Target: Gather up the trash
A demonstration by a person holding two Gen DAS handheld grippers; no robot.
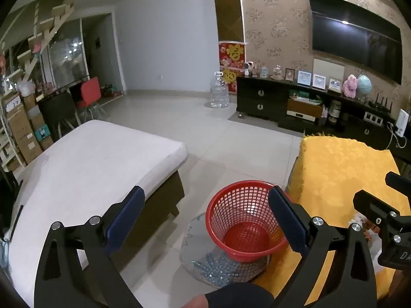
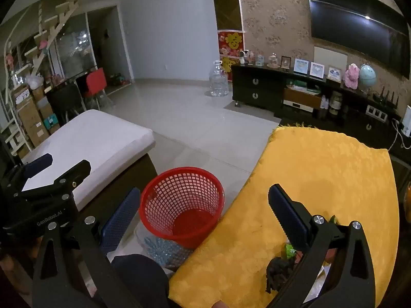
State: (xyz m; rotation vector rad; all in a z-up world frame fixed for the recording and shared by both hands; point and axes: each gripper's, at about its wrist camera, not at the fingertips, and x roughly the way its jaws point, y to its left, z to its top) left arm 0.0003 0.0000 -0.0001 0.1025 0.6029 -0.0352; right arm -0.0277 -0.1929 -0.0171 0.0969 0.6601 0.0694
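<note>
An empty red mesh basket (image 1: 241, 205) (image 2: 179, 200) stands on the floor between a white bench and a table draped in yellow cloth (image 1: 334, 164) (image 2: 321, 169). My left gripper (image 1: 208, 218) hovers over the basket, open, with nothing between its fingers. My right gripper (image 2: 205, 215) is also open and empty, spanning the basket and the table's near edge. Trash lies on the cloth near the right finger: a dark crumpled lump (image 2: 277, 269) and a green scrap (image 2: 290, 249). In the left wrist view, pale crumpled scraps (image 1: 359, 219) show beside the right gripper (image 1: 380, 220).
A white cushioned bench (image 1: 97, 164) (image 2: 92, 138) stands left of the basket. A clear mat with blue beads (image 1: 213, 264) lies under the basket. A dark TV cabinet (image 1: 295, 100) and a large water bottle (image 1: 219, 91) stand at the far wall, chairs and boxes at far left.
</note>
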